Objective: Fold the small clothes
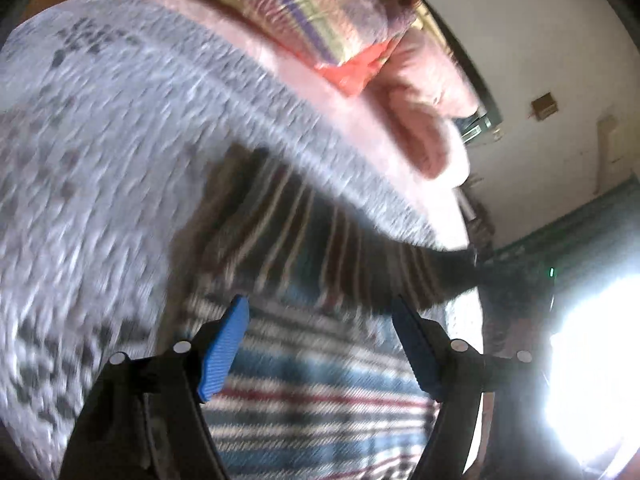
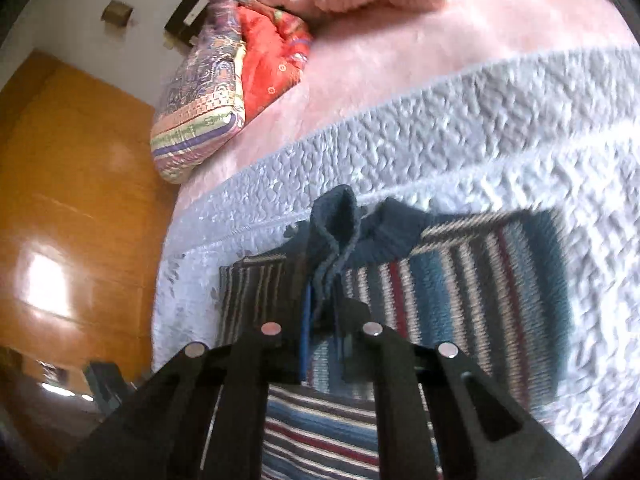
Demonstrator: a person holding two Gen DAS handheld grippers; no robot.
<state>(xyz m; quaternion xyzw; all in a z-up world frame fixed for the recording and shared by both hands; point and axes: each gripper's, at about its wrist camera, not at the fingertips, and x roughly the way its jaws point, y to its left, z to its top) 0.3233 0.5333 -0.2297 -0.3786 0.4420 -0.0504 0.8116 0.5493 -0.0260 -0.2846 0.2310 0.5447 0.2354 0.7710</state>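
The striped knit garment (image 2: 460,280) lay spread on a grey quilted bedcover (image 2: 460,128), its bands of teal, cream and dark red running across the cloth. The right gripper (image 2: 320,308) had its fingers drawn together on the garment's dark-blue ribbed edge (image 2: 340,224) — that bunched fold stood up between the black fingers. The left gripper (image 1: 320,320) hung over another part of the same striped cloth with its blue pads (image 1: 224,348) spread well apart, nothing between them. Past the bedcover lay a pink blanket (image 2: 400,60), and on it a patterned pillow (image 2: 200,112) beside a red cloth (image 2: 272,60) — both well apart from the garment.
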